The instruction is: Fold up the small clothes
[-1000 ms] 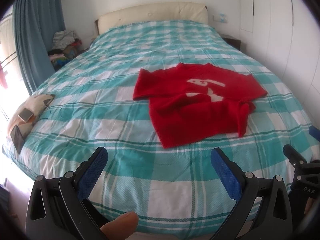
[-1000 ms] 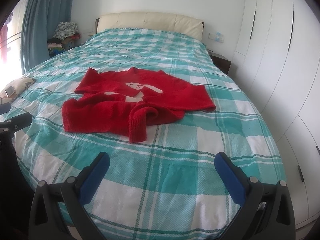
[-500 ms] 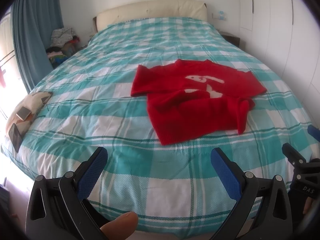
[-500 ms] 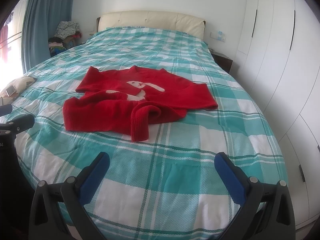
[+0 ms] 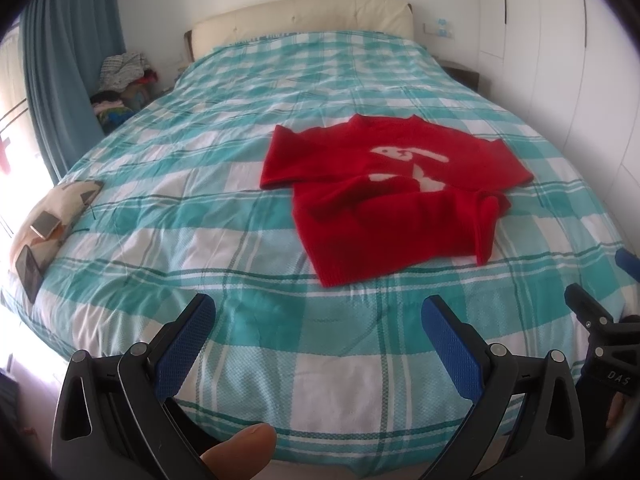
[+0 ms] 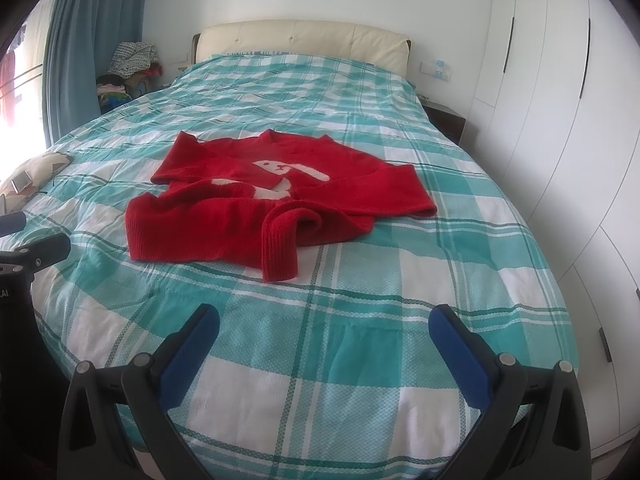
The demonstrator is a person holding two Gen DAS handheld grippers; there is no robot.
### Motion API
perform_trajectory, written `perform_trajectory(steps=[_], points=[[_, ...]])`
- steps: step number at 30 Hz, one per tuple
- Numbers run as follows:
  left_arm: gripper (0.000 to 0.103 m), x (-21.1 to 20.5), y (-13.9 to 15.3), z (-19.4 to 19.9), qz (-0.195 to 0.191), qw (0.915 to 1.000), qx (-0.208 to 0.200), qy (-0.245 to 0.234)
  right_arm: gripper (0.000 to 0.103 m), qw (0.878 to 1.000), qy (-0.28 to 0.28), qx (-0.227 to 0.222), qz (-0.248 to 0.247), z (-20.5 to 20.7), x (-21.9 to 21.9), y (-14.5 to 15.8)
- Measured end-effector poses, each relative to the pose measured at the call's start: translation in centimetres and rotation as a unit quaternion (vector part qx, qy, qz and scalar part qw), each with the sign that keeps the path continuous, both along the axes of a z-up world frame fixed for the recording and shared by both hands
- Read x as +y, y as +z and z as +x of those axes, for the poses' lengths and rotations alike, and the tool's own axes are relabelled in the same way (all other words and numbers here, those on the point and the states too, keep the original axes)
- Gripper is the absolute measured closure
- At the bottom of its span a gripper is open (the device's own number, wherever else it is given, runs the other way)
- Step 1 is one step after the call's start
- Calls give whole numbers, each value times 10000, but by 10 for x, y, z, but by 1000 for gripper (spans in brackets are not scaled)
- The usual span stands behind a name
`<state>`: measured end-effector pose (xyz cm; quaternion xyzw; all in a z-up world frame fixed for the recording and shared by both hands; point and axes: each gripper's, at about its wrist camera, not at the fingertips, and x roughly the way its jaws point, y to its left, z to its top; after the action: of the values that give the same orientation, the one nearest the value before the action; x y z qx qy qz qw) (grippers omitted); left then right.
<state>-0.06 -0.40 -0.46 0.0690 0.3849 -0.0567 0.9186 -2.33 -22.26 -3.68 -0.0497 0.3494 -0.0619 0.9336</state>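
The left gripper (image 5: pixel 318 338) hangs over the near edge of the bed (image 5: pixel 280 360), its blue-padded fingers (image 5: pixel 186 344) spread wide with nothing between them; a fingertip (image 5: pixel 240 454) of the person shows at the bottom edge below it. Ahead of it and a little to its right lies the sweater (image 5: pixel 392 196), red with a white rabbit figure, flat on the teal-and-white checked cover, well apart from the fingers. The sweater's near hem faces the gripper, one sleeve is spread out to the far left, and the other sleeve is bunched and doubled over at the right side. The right gripper (image 6: pixel 324 342) is likewise released, fingers wide and empty, over the near part of the bed; from it the sweater (image 6: pixel 260 204) lies ahead and slightly left, with the rumpled sleeve and its ribbed cuff (image 6: pixel 280 254) the closest part, not touching the fingers. Each gripper shows at the edge of the other's view. Far left of the left gripper a pillow (image 5: pixel 52 216) sits at the bed's edge with two phones (image 5: pixel 44 226) on it. Beyond the bed stand a cream headboard (image 6: pixel 304 42), a blue curtain (image 6: pixel 88 36) to the left and white wardrobes (image 6: pixel 560 120) to the right.
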Motion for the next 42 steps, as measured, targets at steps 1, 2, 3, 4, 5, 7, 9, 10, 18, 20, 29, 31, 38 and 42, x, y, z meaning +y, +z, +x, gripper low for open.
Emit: perform_trajectory(steps=[1, 2, 3, 4, 5, 7, 9, 10, 18, 20, 29, 31, 38, 42], points=[[0, 0, 0, 0, 2, 10000, 0, 1, 0, 10000, 1, 2, 3, 0, 0, 0], [0, 0, 0, 0, -1, 10000, -1, 1, 0, 10000, 0, 2, 4, 0, 0, 0], [0, 0, 0, 0, -2, 10000, -2, 0, 0, 10000, -2, 0, 5, 0, 0, 0], [0, 0, 0, 0, -1, 10000, -2, -3, 0, 10000, -1, -1, 1, 0, 0, 0], [0, 0, 0, 0, 2, 10000, -4, -4, 0, 10000, -5, -5, 4, 0, 0, 0], [0, 0, 0, 0, -8, 10000, 2, -6, 0, 10000, -14, -14, 13, 0, 0, 0], [0, 0, 0, 0, -3, 10000, 2, 1, 0, 10000, -24, -34, 14, 0, -1, 1], [0, 0, 0, 0, -2, 10000, 2, 0, 0, 10000, -32, -42, 19, 1, -1, 1], [0, 0, 0, 0, -12, 10000, 20, -9, 0, 10000, -62, -29, 60, 1, -3, 1], [0, -1, -1, 1, -12, 10000, 37, -18, 0, 10000, -60, -15, 70, 2, -4, 0], [0, -3, -3, 2, -30, 9999, 107, -39, 0, 10000, -53, 7, 84, 2, -4, -1], [0, -3, -3, 3, -40, 9999, 107, -44, 0, 10000, -50, 5, 80, 2, -4, -1], [0, -2, -2, 3, -24, 9999, 100, -46, 0, 9999, -45, 33, 84, 3, -5, -3], [0, -2, -3, 3, -28, 9999, 95, -45, 0, 10000, -50, 21, 81, 3, -5, -3]])
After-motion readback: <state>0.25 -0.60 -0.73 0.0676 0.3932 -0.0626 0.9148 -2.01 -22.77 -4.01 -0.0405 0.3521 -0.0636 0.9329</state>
